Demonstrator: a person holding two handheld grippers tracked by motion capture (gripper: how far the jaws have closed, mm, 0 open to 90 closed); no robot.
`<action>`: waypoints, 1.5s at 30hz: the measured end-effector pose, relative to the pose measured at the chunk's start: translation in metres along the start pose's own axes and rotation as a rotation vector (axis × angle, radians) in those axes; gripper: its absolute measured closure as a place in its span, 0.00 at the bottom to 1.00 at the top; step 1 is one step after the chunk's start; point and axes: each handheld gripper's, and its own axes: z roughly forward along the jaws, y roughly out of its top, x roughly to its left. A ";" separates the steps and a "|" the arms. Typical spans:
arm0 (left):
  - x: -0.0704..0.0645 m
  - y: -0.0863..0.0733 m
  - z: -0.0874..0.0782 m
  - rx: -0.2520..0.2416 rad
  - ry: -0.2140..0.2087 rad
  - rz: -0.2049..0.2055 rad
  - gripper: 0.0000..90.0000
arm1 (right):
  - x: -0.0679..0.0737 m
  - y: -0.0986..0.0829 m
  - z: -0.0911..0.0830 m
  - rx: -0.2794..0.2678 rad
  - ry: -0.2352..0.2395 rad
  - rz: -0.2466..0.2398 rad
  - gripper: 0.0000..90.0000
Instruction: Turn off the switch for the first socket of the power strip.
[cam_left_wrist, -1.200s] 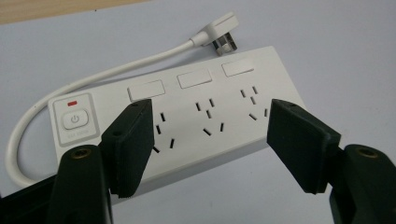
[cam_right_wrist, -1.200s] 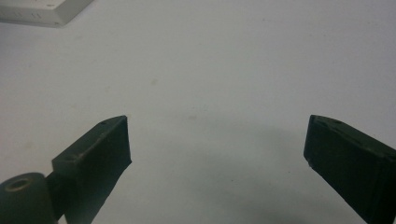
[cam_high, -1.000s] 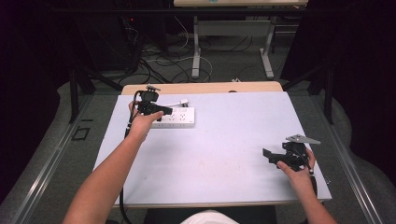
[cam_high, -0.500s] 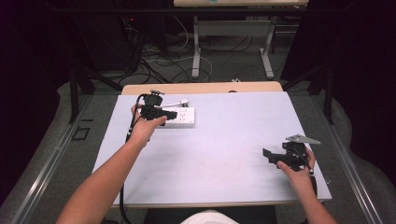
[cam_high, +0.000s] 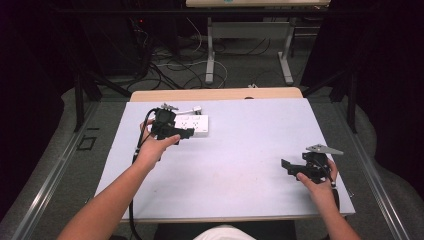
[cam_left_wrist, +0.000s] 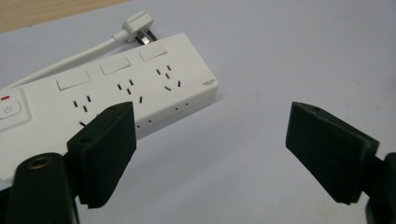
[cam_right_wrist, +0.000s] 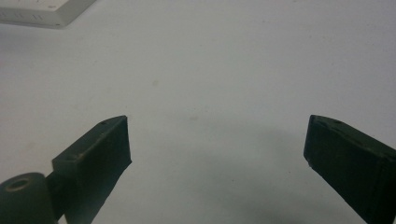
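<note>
Table (cam_high: 240, 200): pale top with a wooden strip along its far edge.

Power strip (cam_high: 192, 125): white, lying flat at the far left of the table. The left gripper view shows 3 socket groups, 3 blank rocker panels and a power button with a red mark at one end. Its white cable runs off toward the far edge, and the plug (cam_left_wrist: 138, 25) lies on the table just beside the strip's far long side, prongs visible.

Left gripper (cam_high: 186, 133): black, held in the person's left hand (cam_high: 151, 147), hovering at the near edge of the power strip. Its 2 jaws stand wide apart with nothing between them; in the left gripper view 1 jaw overlaps the strip's near side and the other sits over bare table. Contact cannot be told.

Right gripper (cam_high: 286, 167): black with a grey 3-cornered plate on top, held in the right hand (cam_high: 320, 182) near the right front corner, well apart from the strip. Its jaws are also spread wide and empty, over bare table.
</note>
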 end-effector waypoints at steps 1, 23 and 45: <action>0.000 -0.001 -0.001 -0.004 -0.004 -0.002 0.16 | 0.000 0.000 0.000 -0.004 -0.003 -0.001 0.08; 0.001 -0.051 -0.018 -0.028 -0.038 -0.005 0.00 | 0.001 0.000 0.001 -0.001 0.011 0.010 0.08; 0.010 -0.091 -0.053 -0.120 -0.015 -0.117 0.03 | 0.004 0.002 -0.005 -0.015 0.016 -0.003 0.08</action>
